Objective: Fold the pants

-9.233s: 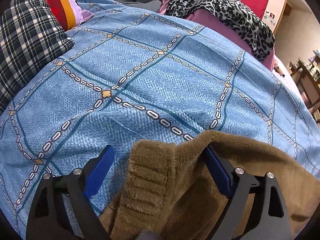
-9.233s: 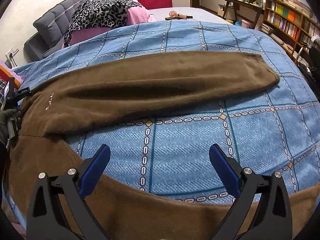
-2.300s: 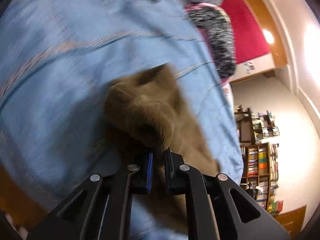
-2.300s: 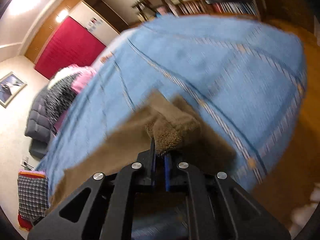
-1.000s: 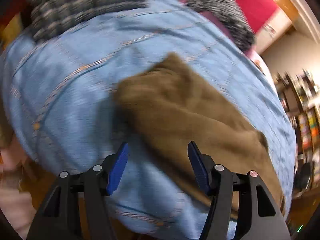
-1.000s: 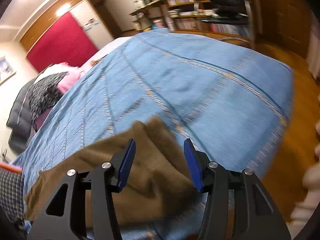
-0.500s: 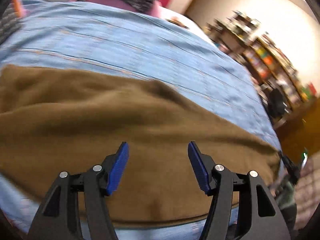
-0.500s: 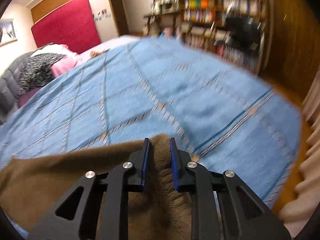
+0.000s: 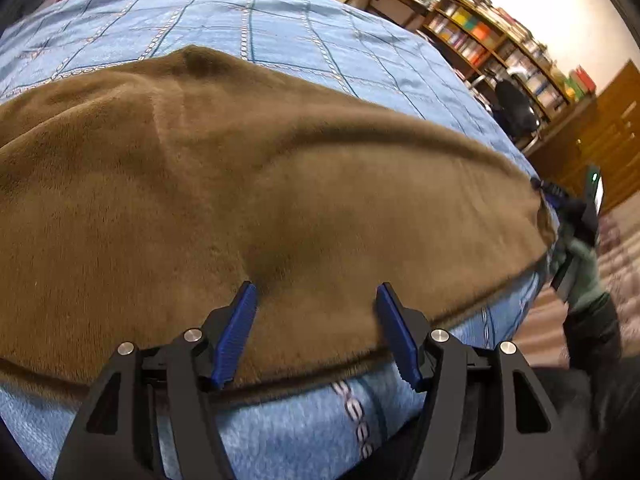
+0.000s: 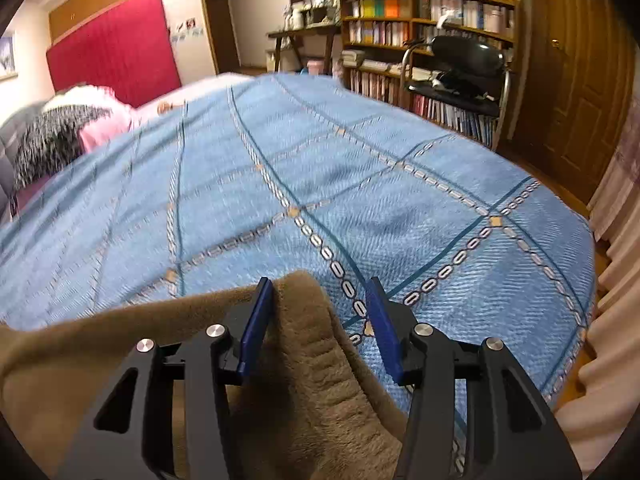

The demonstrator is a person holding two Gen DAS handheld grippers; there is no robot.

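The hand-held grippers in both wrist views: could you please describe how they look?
Each hand-held gripper, left and right, has two black angular fingers with triangular cut-outs, silver round bolts and ribbed blue pads. The hand holding the right one wears a pale green glove and dark sleeve.

The left wrist camera is looking steeply down, close over the brown pants [image 9: 248, 184] on the blue bedspread [image 9: 280, 20], facing the far bookshelves [image 9: 500, 52]. The right wrist camera is sitting low at the pants' right end, facing across the bed. Both are sharing pants, bedspread and bookshelves.
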